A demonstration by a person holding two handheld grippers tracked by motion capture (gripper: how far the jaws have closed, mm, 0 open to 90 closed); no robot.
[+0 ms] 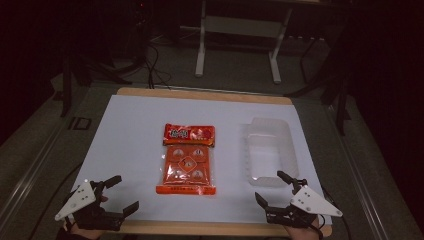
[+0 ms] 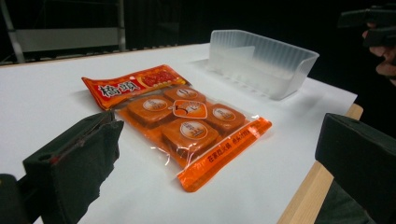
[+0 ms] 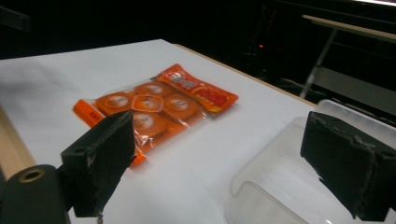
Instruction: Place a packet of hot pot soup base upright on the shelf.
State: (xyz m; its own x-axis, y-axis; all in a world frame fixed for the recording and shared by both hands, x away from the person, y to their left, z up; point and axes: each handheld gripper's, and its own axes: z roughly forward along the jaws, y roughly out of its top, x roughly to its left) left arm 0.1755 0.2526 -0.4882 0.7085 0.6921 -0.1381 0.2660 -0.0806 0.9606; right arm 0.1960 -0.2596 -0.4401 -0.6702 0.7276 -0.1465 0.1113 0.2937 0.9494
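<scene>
Left claw (image 1: 120, 194) spread wide, holding nothing, at the near left edge of the worktop (image 1: 130, 125). Orange snack packet (image 1: 187, 160) lies flat at centre, clear of both claws. Clear plastic tray (image 1: 270, 150) just right of it, empty. Right claw (image 1: 272, 187) gaping, near the tray's front rim.

Risks: slick film may slip from the jaws; flat packet gives little edge; light tray may skid if nudged.

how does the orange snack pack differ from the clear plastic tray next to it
The snack pack is orange and red with printed labels; the tray is clear and unmarked. The snack pack lies flat and holds four wrapped squares; the tray stands with raised, ribbed walls and is empty. The snack pack sits mid-sheet; the tray sits to its right, nearer the right tongs. Both rest untouched on the white sheet.
</scene>
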